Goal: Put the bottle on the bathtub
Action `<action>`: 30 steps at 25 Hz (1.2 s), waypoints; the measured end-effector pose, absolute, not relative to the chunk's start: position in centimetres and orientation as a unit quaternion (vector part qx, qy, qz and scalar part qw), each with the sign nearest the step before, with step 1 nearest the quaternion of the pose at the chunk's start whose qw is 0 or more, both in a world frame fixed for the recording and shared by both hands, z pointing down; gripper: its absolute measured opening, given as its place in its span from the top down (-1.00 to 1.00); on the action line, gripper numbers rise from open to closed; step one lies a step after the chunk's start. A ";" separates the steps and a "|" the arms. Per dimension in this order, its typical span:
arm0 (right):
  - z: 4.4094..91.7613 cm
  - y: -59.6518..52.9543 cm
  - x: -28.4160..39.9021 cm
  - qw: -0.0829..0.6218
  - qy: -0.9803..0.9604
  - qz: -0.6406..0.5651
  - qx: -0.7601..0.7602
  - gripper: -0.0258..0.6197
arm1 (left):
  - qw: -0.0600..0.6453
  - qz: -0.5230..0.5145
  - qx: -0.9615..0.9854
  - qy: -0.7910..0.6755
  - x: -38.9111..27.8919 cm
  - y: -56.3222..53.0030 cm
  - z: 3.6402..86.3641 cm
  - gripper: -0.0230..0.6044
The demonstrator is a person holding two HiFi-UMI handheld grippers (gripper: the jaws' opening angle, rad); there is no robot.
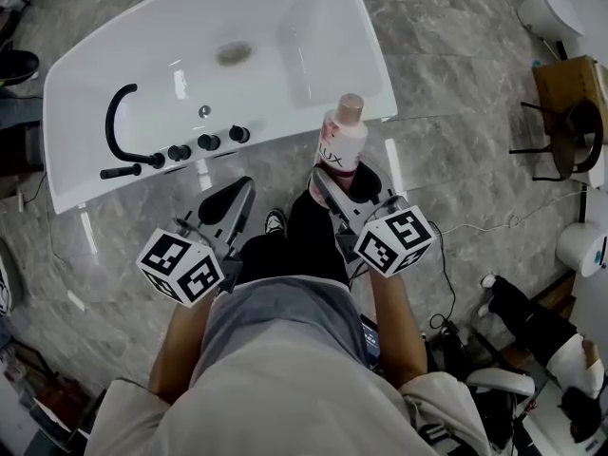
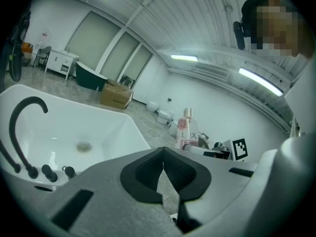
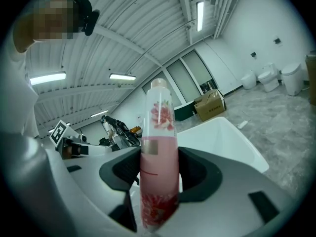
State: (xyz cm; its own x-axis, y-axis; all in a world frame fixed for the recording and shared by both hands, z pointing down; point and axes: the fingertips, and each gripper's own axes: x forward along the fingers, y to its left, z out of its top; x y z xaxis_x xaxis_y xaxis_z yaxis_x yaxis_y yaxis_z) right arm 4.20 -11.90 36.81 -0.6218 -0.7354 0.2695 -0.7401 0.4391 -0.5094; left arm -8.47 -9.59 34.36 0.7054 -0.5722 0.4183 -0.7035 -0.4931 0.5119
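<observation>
A pink bottle (image 1: 342, 142) with a beige cap and a flower label stands upright between the jaws of my right gripper (image 1: 350, 180), which is shut on its lower body. It hangs just in front of the white bathtub's (image 1: 142, 41) near right corner. In the right gripper view the bottle (image 3: 159, 157) fills the middle of the right gripper (image 3: 158, 177), with the bathtub (image 3: 224, 132) behind. My left gripper (image 1: 236, 193) is shut and empty, below the tub's tap ledge. Its view shows the left gripper (image 2: 163, 166) with pads together, the bathtub (image 2: 98, 127) and the bottle (image 2: 186, 131).
A black curved faucet (image 1: 119, 131) and black knobs (image 1: 209, 142) sit on the tub's near ledge. Toilets (image 1: 551, 12) and a wooden chair (image 1: 570, 103) stand at the right. Cables (image 1: 494, 226) lie on the marble floor. A cardboard box (image 2: 116, 94) stands beyond the tub.
</observation>
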 end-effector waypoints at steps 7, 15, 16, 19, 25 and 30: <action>39.4 -13.7 4.0 0.010 -0.853 0.301 0.427 0.23 | 0.348 0.105 0.850 -0.381 -8.7 -10.0 35.7 0.90; 42.3 -15.7 3.5 0.017 -0.853 0.305 0.422 0.23 | 0.361 0.118 0.840 -0.389 -8.6 -10.3 37.2 0.90; 42.7 -16.1 3.5 0.018 -0.853 0.305 0.424 0.23 | 0.362 0.120 0.839 -0.389 -8.6 -10.4 37.4 0.90; 44.0 -17.1 3.6 0.022 -0.850 0.307 0.428 0.23 | 0.366 0.127 0.836 -0.389 -8.6 -10.6 38.0 0.90; 46.5 -18.9 3.9 0.024 -0.842 0.312 0.438 0.23 | 0.372 0.130 0.828 -0.400 -9.0 -10.6 38.9 0.90; 48.9 -20.0 4.1 0.043 -0.843 0.309 0.439 0.23 | 0.390 0.135 0.816 -0.405 -9.4 -10.0 40.3 0.90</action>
